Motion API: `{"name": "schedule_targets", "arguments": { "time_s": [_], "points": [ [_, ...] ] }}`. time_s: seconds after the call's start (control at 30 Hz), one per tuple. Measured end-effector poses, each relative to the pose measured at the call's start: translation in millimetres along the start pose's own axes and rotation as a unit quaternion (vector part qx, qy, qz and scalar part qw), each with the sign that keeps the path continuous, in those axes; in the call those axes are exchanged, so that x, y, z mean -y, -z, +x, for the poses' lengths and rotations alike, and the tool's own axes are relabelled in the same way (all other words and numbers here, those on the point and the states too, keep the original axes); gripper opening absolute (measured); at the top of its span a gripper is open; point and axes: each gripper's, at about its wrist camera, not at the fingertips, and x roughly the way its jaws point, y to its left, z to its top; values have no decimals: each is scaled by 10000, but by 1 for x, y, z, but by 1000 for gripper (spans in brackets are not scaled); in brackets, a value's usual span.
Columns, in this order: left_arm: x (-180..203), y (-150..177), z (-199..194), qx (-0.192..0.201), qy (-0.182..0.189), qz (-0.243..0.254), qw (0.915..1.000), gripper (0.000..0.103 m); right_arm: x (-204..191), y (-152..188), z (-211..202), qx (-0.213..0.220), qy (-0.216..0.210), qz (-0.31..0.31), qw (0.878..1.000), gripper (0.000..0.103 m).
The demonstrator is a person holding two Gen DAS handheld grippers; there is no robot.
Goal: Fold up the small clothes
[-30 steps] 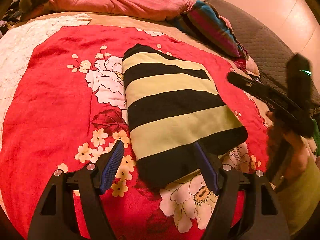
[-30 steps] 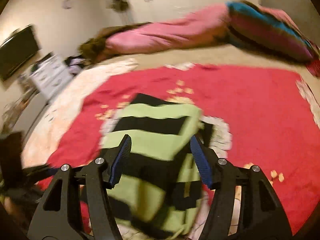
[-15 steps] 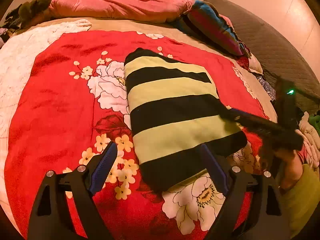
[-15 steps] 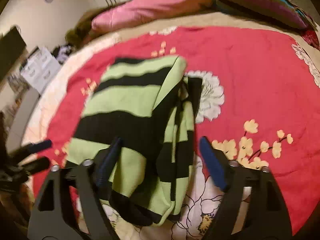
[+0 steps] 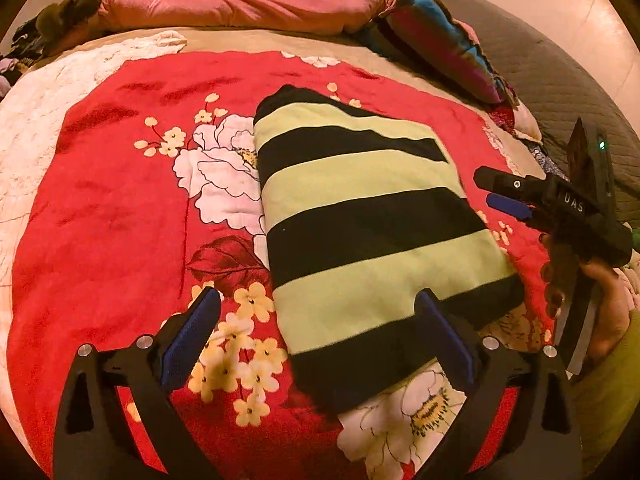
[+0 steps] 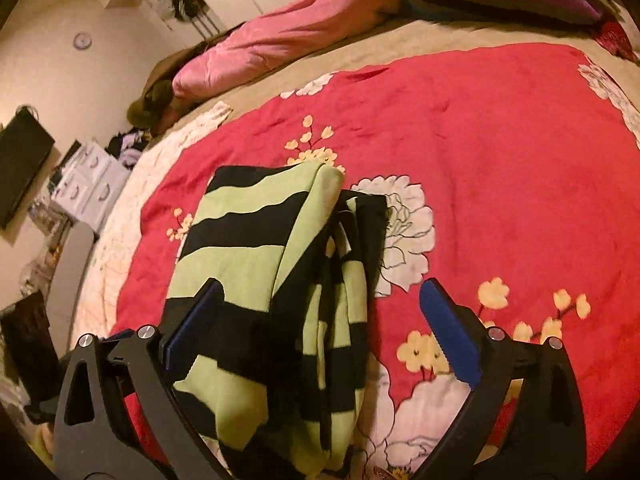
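Now folded garment [image 5: 372,236] lies under both wide-spread claws.

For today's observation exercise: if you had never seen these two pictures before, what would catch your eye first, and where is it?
First, the black and pale green striped garment, folded into a thick oblong in the middle of the red floral blanket. Next, the open left gripper with blue pads at its near end, and the right gripper, also open, over its layered edge. Behind lies a pink pillow.

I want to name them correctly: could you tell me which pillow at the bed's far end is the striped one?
The multicoloured striped pillow, right of the plain pink pillow.
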Motion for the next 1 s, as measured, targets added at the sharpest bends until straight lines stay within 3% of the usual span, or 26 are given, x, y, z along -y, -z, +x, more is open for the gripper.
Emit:
{"name": "schedule_targets", "arguments": {
  "time_s": [0.33, 0.53, 0.67, 0.87, 0.93, 1.0],
  "points": [
    [-10, -5, 24, -200, 20, -228, 9995, 98, -6, -2, 24, -314, 78, -277, 9991, 92],
    [-14, -9, 37, -258, 289, -435, 9983, 98, -6, -3, 28, -380, -136, -112, 9991, 92],
    [-13, -11, 44, -264, 380, -501, 9977, 98, -6, -3, 38, -560, -63, -234, 9981, 94],
    [-12, -12, 56, -358, 551, -632, 9958, 99, 14, 0, 57, -922, -582, 317, 9935, 93],
    [-13, -11, 60, -377, 592, -671, 9953, 99, 10, 1, 58, -904, -712, 176, 9932, 87],
    [-14, -11, 62, -386, 620, -705, 9948, 99, 9, -1, 59, -909, -893, 168, 9917, 72]
  ]
}}
